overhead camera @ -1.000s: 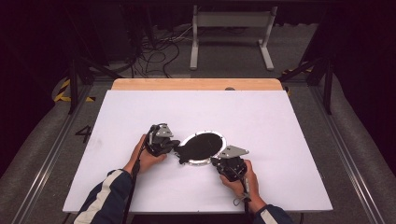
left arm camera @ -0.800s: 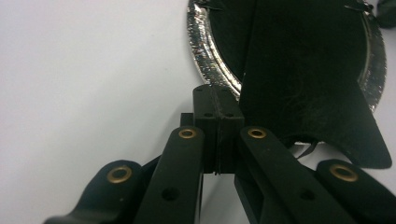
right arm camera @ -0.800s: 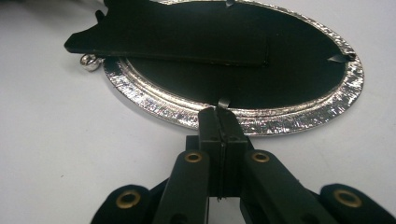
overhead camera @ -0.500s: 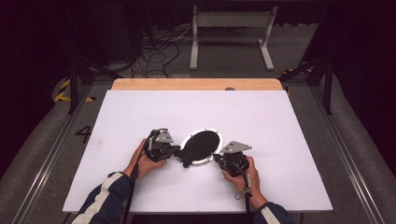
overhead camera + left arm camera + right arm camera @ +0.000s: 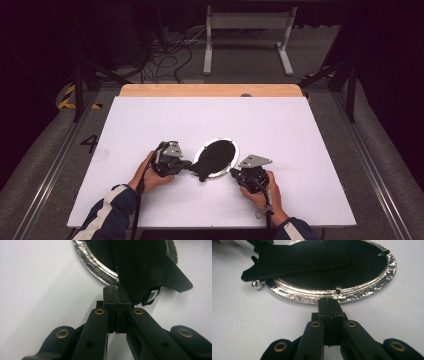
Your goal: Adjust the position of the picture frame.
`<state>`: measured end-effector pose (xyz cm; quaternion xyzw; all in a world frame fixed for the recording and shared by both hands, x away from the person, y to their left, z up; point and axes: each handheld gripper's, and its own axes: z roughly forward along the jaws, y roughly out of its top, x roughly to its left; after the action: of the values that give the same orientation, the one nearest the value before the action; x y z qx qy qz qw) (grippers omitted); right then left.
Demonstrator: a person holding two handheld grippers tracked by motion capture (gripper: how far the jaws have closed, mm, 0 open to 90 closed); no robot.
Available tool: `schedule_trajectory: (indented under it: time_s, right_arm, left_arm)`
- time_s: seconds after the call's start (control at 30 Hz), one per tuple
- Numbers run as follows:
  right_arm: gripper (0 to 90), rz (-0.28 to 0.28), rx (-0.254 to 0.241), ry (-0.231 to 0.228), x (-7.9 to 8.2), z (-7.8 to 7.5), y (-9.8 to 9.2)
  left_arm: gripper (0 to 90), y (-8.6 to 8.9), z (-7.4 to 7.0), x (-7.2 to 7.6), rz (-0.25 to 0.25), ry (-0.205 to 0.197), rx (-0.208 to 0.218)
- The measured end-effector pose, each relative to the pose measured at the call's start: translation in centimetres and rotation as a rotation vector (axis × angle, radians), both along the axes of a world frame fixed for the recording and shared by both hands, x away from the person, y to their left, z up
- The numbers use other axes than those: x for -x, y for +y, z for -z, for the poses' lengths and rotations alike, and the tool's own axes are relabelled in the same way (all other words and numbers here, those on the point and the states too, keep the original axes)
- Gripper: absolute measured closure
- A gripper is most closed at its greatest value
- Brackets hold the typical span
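Jaws closed, left gripper point(image 5: 117, 293) pinching black cloth point(image 5: 145, 267), cloth's far edge cropped

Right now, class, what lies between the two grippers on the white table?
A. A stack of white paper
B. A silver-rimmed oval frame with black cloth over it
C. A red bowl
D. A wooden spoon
B: the oval frame with its shiny silver rim lies between the left gripper and the right gripper, with black cloth draped over it.
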<state>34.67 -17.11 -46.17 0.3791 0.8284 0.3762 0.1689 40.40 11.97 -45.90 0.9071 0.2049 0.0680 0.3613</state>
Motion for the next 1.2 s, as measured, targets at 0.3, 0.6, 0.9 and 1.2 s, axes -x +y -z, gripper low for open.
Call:
schedule_trajectory:
  time_s: [0.3, 0.6, 0.9, 1.2]
  right_arm:
    - [90.0, 0.018, -0.013, 0.028, -0.7, -0.1, -0.9]
    - [90.0, 0.062, -0.015, 0.026, -1.3, -0.2, -1.6]
    - [90.0, 0.096, 0.003, 0.007, -2.2, -0.2, -1.5]
    - [90.0, 0.108, 0.020, -0.012, -3.4, -0.2, -1.7]
  left_arm:
    - [90.0, -1.4, 0.0, 1.0, 0.004, -0.014, -0.003]
    - [90.0, -2.3, 0.2, 1.5, 0.008, -0.001, 0.017]
    - [89.9, -2.8, 0.3, 1.5, 0.002, 0.002, 0.037]
    - [90.0, -3.5, 0.4, 1.7, 0.000, -0.003, 0.047]
